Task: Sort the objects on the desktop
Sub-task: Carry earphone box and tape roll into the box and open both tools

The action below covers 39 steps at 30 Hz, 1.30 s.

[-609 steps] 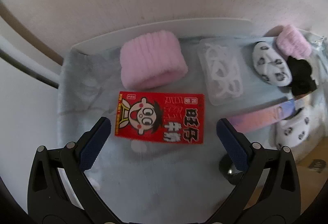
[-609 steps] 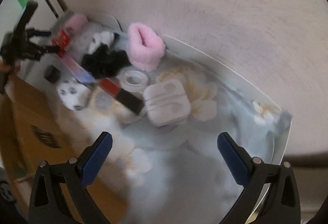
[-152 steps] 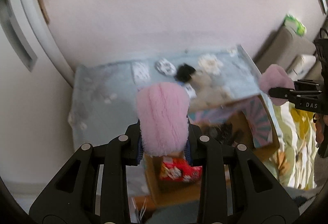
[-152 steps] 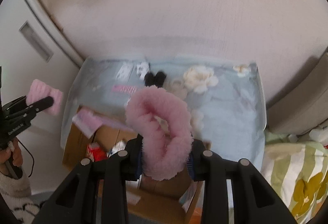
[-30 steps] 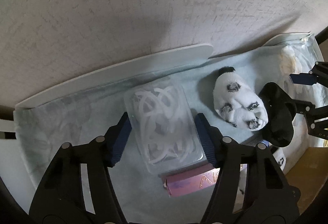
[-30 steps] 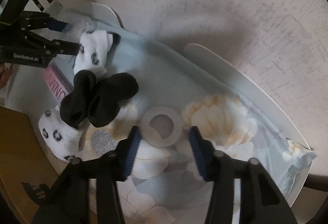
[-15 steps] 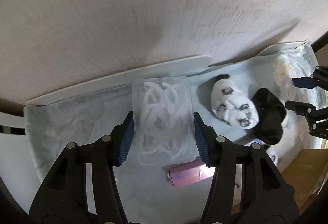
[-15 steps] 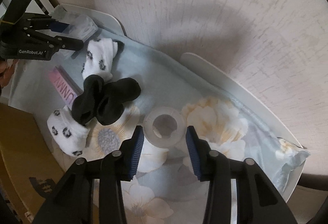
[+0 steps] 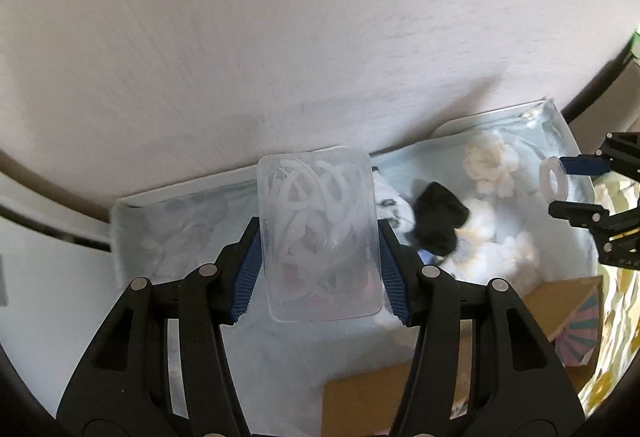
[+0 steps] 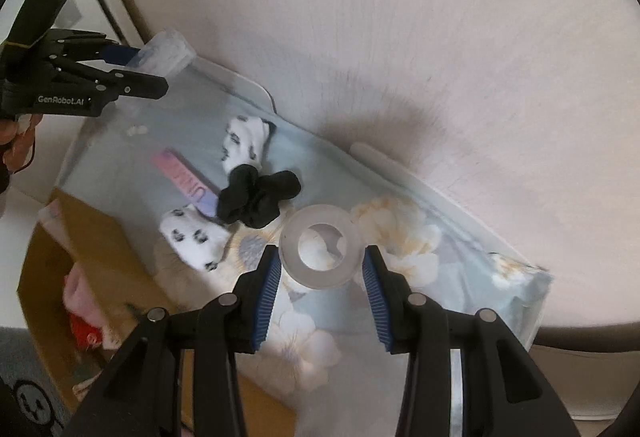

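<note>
My left gripper (image 9: 318,269) is clamped on a clear plastic box (image 9: 318,237) full of white loops, its blue pads pressing the box's two long sides. The box is held off the table, in front of the wall. My right gripper (image 10: 320,277) is clamped on a translucent tape ring (image 10: 321,245), one pad on each side of its rim, and the ring too is up off the cloth.

Below both is the table (image 10: 256,89) with a pale blue flowered cloth (image 10: 404,237) over it, set against a pinkish-white wall (image 9: 280,37). On the cloth, seen from my right wrist, a black sock bundle (image 10: 260,201) lies near the middle. A white spotted sock (image 10: 244,143) lies just beyond it on the far side, touching it, and another white spotted sock (image 10: 196,237) lies on its near left. A pink strip (image 10: 186,177) runs slantwise at the left of the black bundle, one end tucked beneath it.

At the near left edge of the table stands an open cardboard box (image 10: 52,261). Inside it I see something pink and fluffy (image 10: 80,297) and something red (image 10: 86,333) beside it; both are too blurred to name. My left hand (image 10: 14,141) shows at the far left behind its gripper.
</note>
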Motion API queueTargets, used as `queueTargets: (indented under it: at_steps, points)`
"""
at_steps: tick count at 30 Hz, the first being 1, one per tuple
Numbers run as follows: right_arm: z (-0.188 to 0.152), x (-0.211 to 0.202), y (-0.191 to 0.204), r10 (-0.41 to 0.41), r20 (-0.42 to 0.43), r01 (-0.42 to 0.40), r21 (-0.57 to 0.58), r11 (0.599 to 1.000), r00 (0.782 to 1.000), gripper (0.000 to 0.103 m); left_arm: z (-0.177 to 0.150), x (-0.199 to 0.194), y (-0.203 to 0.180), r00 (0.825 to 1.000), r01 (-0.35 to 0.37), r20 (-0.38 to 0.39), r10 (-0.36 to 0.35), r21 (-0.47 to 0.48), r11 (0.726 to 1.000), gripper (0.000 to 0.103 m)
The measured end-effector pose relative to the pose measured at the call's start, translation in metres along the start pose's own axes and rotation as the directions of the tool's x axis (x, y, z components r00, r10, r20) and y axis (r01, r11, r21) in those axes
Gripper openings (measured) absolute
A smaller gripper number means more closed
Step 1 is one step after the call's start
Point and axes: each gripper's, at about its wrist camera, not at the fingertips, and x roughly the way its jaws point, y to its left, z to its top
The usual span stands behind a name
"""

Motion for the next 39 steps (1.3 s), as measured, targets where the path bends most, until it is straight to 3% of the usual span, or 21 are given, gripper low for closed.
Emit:
queueTargets:
  at_steps: [5, 12, 20, 24, 28, 31, 39]
  points:
    - [-0.010, -0.044, 0.023, -0.017, 0.062, 0.022, -0.094, 0.995, 0.998, 0.039, 0.002, -0.035, -0.007, 1.000, -0.013, 0.025, 0.013, 0.001, 1.000, 0.051]
    - [-0.026, -0.062, 0.056, 0.056, 0.108, -0.037, -0.175, 0.984, 0.993, 0.039, -0.035, -0.117, -0.006, 0.996, -0.032, 0.083, 0.031, 0.011, 0.999, 0.051]
    - [-0.049, -0.092, 0.104, 0.114, 0.131, -0.094, -0.153, 0.984, 0.985, 0.039, -0.070, -0.165, -0.026, 0.993, 0.013, 0.114, -0.022, 0.080, 0.997, 0.051]
    - [-0.065, -0.089, 0.125, 0.101, 0.100, -0.090, -0.107, 0.990, 0.990, 0.039, -0.094, -0.160, -0.033, 0.995, 0.033, 0.091, -0.043, 0.108, 0.994, 0.051]
    - [-0.083, -0.085, 0.136, 0.064, 0.088, -0.061, -0.042, 0.997, 0.994, 0.039, -0.122, -0.145, -0.044, 0.999, 0.006, 0.053, -0.015, 0.165, 0.986, 0.051]
    - [-0.099, -0.087, 0.141, 0.033, 0.090, -0.036, 0.029, 0.999, 0.995, 0.039, -0.145, -0.134, -0.051, 0.997, 0.071, 0.002, -0.072, 0.171, 0.983, 0.051]
    - [-0.129, -0.060, 0.154, 0.045, 0.038, -0.049, 0.113, 0.992, 0.998, 0.039, -0.178, -0.077, -0.076, 0.990, 0.107, -0.105, -0.090, 0.164, 0.981, 0.051]
